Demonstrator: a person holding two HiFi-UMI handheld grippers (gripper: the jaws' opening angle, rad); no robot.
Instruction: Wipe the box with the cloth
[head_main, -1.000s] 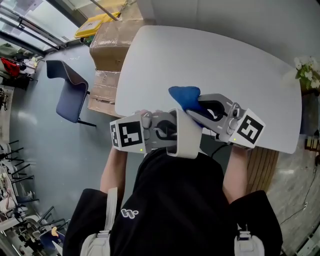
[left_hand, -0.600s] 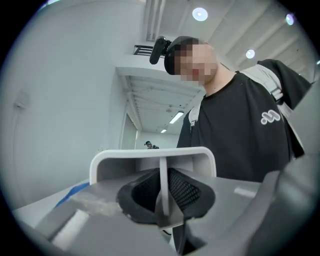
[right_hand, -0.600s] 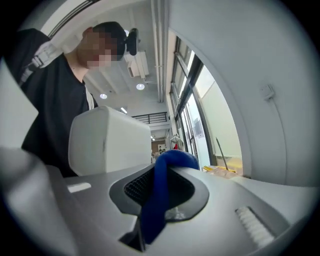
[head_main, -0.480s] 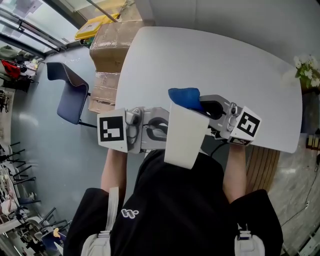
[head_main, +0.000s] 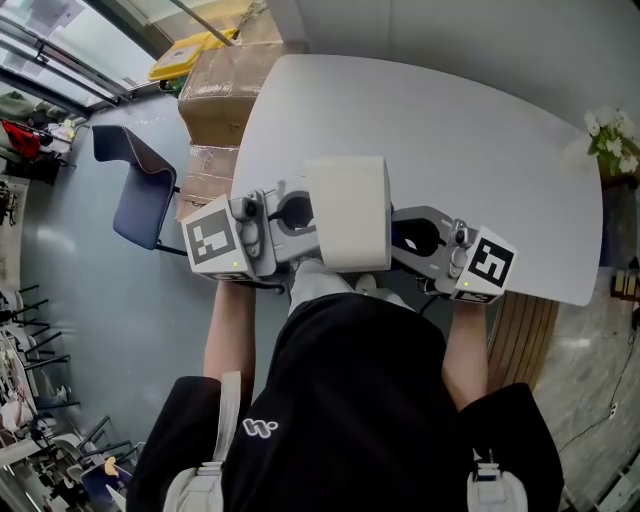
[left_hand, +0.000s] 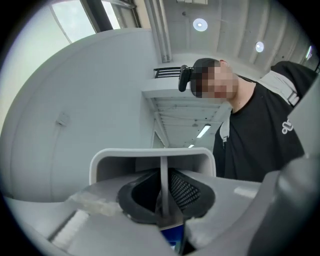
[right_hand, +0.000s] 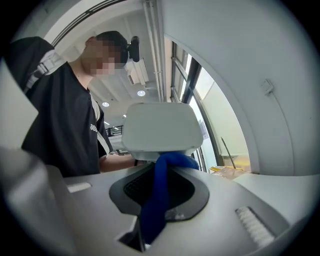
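The white box (head_main: 346, 212) is held up above the near edge of the table, and its broad side faces the head view. My left gripper (head_main: 306, 214) is shut on one thin wall of the box (left_hand: 161, 172). My right gripper (head_main: 400, 241) is shut on the blue cloth (right_hand: 159, 192). In the right gripper view the cloth's upper end bunches against the underside of the box (right_hand: 160, 127). The box hides nearly all of the cloth in the head view.
The white table (head_main: 450, 130) stretches away ahead. Stacked cardboard boxes (head_main: 215, 95) and a blue chair (head_main: 140, 180) stand on the floor to the left. White flowers (head_main: 612, 140) sit at the table's right edge. The person's black-shirted torso is close behind both grippers.
The left gripper has lifted and turned the box so its broad side now faces up. The box now covers the cloth, which showed above it before. The right gripper has shifted slightly.
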